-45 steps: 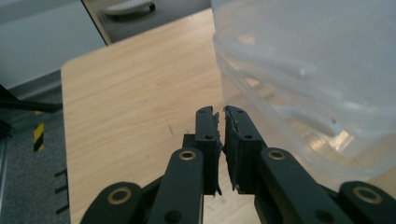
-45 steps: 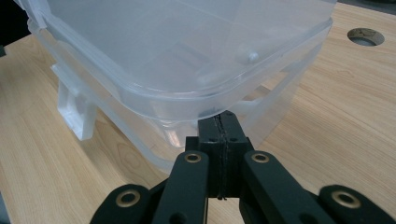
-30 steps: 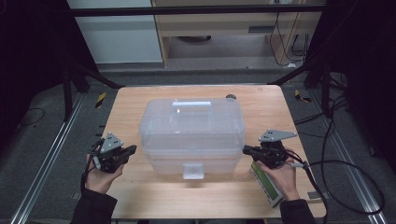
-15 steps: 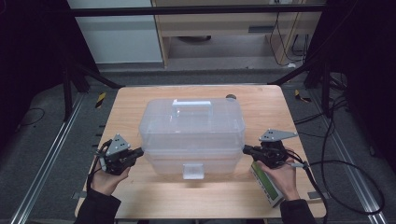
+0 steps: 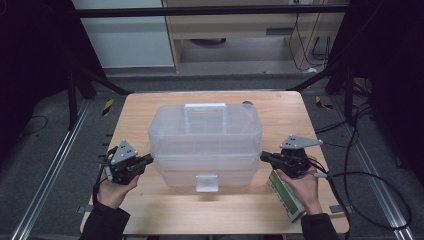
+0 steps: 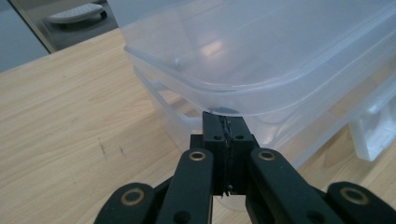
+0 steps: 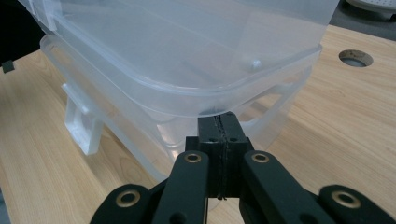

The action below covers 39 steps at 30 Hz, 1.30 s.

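A clear plastic storage box (image 5: 205, 135) with a lid and a top handle (image 5: 205, 111) stands mid-table; its front latch (image 5: 206, 182) faces the person. My left gripper (image 5: 148, 159) is at the box's left end, jaws shut with nothing between them. In the left gripper view its tips (image 6: 226, 119) sit just under the lid's rim of the box (image 6: 280, 51). At the right end my right gripper (image 5: 262, 155) is likewise shut and empty, its tips (image 7: 218, 119) tucked under the rim of the box (image 7: 177, 46).
A green and white carton (image 5: 286, 196) lies on the wooden table (image 5: 150, 107) under the right hand. A round hole (image 5: 247, 104) is in the tabletop behind the box. Black frame rails flank the table.
The left gripper has shifted a little rightward, bringing its tips up to the box's left end. The right gripper and the box have stayed put.
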{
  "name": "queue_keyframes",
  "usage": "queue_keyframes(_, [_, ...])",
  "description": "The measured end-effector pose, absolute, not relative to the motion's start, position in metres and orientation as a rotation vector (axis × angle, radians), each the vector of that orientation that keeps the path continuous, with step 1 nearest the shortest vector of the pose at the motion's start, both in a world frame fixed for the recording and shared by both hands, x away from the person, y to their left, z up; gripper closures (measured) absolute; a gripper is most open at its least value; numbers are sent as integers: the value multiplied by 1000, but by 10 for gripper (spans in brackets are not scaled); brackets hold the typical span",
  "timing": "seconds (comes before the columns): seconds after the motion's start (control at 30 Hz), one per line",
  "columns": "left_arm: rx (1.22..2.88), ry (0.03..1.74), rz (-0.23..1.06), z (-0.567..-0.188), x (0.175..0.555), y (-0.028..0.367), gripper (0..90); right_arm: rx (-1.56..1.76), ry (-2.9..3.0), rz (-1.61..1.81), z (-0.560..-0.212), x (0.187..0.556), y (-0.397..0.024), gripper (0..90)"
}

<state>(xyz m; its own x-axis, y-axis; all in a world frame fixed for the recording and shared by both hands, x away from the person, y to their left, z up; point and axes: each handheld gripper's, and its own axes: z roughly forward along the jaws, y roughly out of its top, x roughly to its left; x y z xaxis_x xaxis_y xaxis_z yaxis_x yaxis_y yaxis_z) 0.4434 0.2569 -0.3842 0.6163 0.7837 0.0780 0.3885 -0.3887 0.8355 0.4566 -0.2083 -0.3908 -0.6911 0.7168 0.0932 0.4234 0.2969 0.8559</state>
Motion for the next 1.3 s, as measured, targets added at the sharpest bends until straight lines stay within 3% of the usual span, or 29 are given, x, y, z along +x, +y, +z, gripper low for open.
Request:
queue_keyframes(0.83, [1958,941,648,-358,461,253,890,999,2221,1397,-361,468,-206,900])
queue_keyframes(1.3, [1937,935,631,-359,466,252,888,993,2189,1454,-363,471,-208,900])
